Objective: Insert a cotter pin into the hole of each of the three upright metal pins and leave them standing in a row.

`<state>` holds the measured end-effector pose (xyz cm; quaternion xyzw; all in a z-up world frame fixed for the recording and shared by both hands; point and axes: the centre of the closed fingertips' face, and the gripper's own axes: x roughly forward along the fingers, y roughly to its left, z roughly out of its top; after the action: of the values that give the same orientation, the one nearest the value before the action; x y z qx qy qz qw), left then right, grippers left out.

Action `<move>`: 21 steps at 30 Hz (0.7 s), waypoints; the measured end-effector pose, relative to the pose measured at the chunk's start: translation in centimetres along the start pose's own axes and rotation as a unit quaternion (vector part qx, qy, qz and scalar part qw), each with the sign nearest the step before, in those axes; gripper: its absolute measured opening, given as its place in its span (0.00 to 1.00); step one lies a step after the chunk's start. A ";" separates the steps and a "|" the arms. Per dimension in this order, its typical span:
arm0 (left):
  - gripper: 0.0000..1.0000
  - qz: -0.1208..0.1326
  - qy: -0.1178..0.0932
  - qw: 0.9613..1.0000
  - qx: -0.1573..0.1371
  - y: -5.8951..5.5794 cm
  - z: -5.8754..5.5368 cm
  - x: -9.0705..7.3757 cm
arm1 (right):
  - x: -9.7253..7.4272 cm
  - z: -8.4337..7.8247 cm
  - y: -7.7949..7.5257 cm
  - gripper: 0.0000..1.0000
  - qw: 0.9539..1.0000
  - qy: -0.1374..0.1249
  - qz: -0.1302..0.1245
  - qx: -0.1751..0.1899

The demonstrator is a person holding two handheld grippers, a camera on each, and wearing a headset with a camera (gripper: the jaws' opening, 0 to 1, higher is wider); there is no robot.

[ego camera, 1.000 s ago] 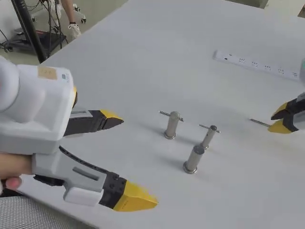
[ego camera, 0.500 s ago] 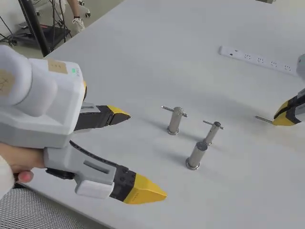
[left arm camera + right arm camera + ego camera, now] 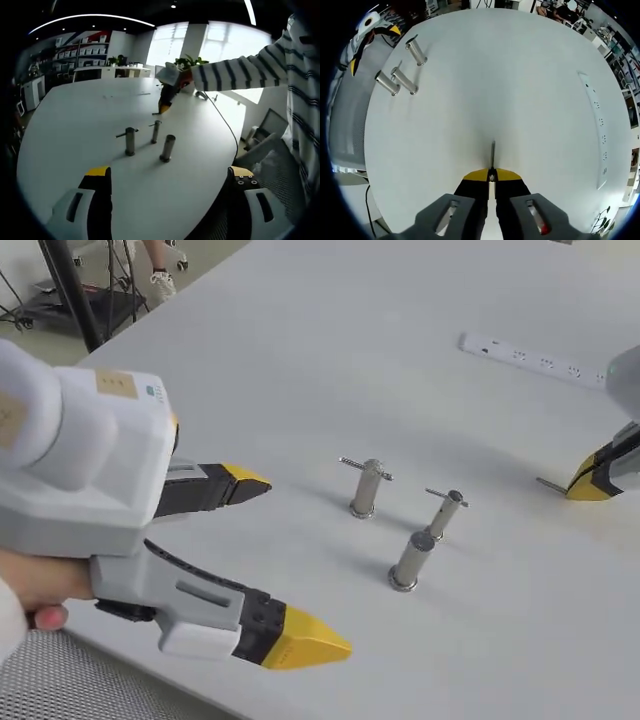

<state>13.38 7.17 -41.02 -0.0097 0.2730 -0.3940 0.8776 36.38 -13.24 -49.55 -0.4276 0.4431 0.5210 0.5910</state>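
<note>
Head view gives me the white table as the biggest thing, running away toward the top of the picture. At my lower left the left gripper hangs just over the table's near edge, its yellow-tipped jaws spread wide with nothing between them. At the right edge I see the right gripper, jaws pinched together on a loose cotter pin that sticks out past the tips, low over the table. I cannot tell whether its end touches the surface. The right gripper view shows the same thin pin straight ahead of the closed jaws. A white power strip lies far back on the right.

Between the two grippers, well apart from the held pin, three metal pins stand close together on the table. The rear metal pin carries a cotter pin through its top, and so does the middle metal pin. The front metal pin, just beside the middle one, has a bare top.
</note>
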 end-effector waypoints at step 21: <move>0.93 0.017 -0.018 0.999 -0.022 0.8 -0.8 -0.6 | 0.0 -0.1 0.0 0.00 0.999 0.000 -0.026 0.025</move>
<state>13.21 8.31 -41.61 -0.0317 0.2657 -0.3725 0.8886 36.32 -13.37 -49.62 -0.4242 0.4449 0.4944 0.6146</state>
